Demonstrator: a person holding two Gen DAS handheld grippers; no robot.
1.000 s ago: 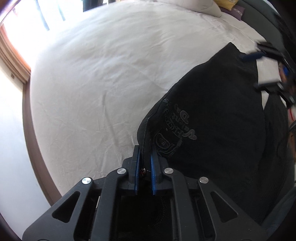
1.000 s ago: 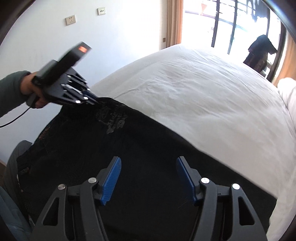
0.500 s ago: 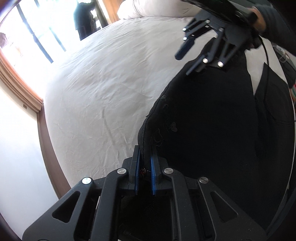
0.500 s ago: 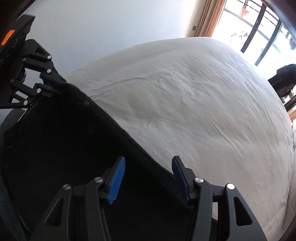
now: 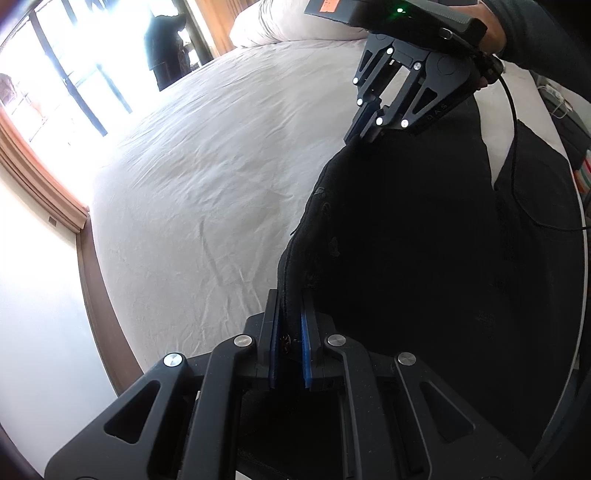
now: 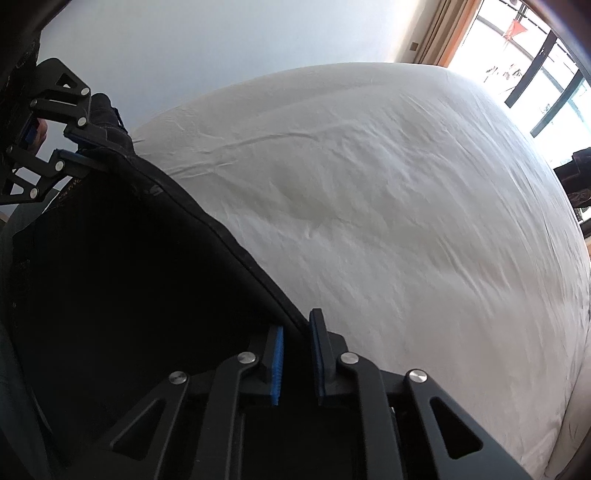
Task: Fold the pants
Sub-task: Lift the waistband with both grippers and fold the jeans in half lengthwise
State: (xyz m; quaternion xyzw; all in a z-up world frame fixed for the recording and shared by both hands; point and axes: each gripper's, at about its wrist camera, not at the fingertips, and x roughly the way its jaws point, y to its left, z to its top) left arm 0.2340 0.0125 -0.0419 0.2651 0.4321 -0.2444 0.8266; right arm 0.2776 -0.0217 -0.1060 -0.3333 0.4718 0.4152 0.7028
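Observation:
The black pants (image 5: 406, 240) hang lifted over the near edge of the white bed (image 5: 207, 184). My left gripper (image 5: 290, 306) is shut on one corner of their top edge. My right gripper (image 6: 297, 328) is shut on the same edge at the other corner; the taut black edge (image 6: 207, 221) runs between the two. In the left wrist view the right gripper (image 5: 364, 127) grips the far corner of the pants. In the right wrist view the left gripper (image 6: 85, 151) holds the far corner at the upper left.
The wrinkled white sheet (image 6: 388, 203) spreads beyond the pants. White pillows (image 5: 295, 22) lie at the head. A bright window with wooden frame (image 5: 48, 122) and a dark garment (image 5: 166, 48) hanging by it lie past the bed. A black cable (image 5: 517, 166) trails from the right gripper.
My right gripper, open over the pants a second ago, has moved to the top edge and shut on it. The left gripper has kept its grip; the edge is now stretched between both.

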